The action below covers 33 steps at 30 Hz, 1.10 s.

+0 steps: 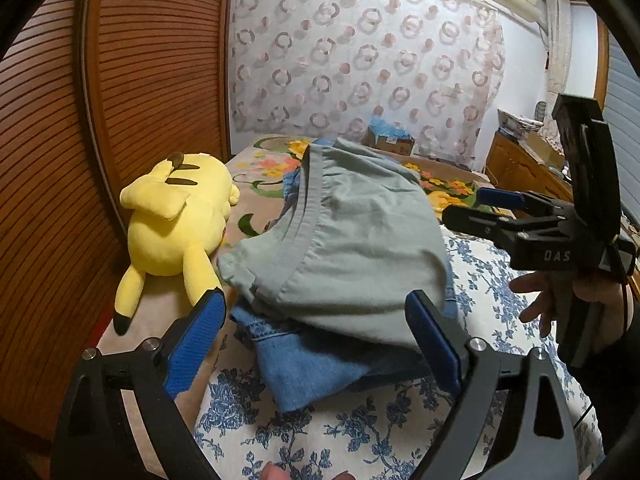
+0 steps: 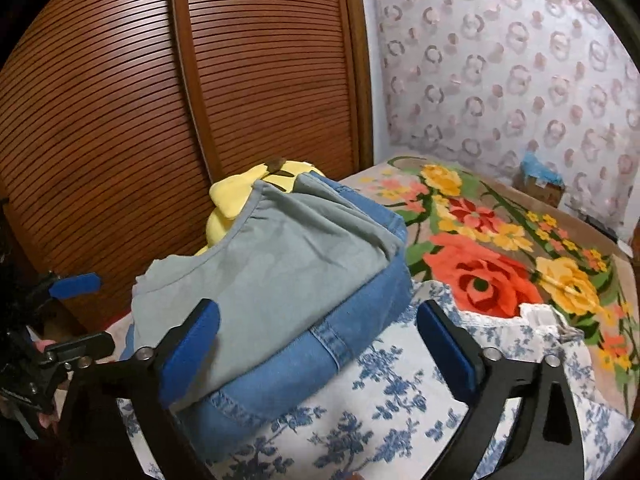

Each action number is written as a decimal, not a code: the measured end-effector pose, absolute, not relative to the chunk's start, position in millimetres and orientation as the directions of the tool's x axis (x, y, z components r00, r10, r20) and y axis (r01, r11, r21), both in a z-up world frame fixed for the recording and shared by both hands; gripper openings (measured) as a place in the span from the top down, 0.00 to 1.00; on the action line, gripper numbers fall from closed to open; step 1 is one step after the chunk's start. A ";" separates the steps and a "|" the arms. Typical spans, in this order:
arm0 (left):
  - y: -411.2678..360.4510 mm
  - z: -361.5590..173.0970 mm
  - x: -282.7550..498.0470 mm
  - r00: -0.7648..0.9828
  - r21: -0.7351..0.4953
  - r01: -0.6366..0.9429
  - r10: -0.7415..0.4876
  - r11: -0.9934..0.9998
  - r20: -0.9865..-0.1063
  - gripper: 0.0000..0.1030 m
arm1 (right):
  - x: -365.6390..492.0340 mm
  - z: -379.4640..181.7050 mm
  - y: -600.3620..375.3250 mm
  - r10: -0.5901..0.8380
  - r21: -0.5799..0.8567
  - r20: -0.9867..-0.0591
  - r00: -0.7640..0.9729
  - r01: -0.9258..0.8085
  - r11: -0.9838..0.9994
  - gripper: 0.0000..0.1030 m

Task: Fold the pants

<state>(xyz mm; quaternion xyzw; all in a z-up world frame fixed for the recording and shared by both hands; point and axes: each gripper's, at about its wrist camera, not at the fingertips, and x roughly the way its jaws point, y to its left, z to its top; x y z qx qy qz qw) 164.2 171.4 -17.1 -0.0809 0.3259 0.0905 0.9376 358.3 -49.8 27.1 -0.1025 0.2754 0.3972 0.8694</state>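
In the left wrist view, you are holding the left gripper with its 2 blue pads spread wide and nothing pinched between them; the near edge of the folded stack is lying in the gap but neither pad is pressing on it. The grey-green pants are sitting folded on top of the blue denim pants, and the pile is resting on the blue-and-white floral sheet, just beside the yellow plush toy. Off to the right, your hand is carrying the right gripper, which is hanging apart from the pile with no cloth in it. In the right wrist view, that right gripper is standing fully spread too, its left pad showing in front of the grey-green cloth and its right pad over bare sheet, gripping nothing. The grey-green pants are lying squared over the denim, with the rose-patterned blanket beyond and the left gripper showing at the left edge. Judging from this, you are at the letting-go stage of a fold, with the top pair looking compact and close to done. The next move is probably calling for you to draw both tools clear without snagging the soft cloth, or to nudge the loose left corner flat if you are wanting a neater stack.
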 end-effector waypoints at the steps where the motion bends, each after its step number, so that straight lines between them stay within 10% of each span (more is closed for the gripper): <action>1: 170.3 -15.9 162.5 0.772 -0.088 -0.221 0.119 0.971 -0.625 0.11 | 354.2 27.8 -51.5 0.634 0.039 -0.556 0.538 -0.745 0.666 0.01; 33: 84.7 -2.5 105.2 0.819 -0.056 -0.060 0.017 0.997 -0.574 0.11 | 182.9 29.2 -148.0 0.518 0.057 -0.477 0.710 -0.564 0.824 0.01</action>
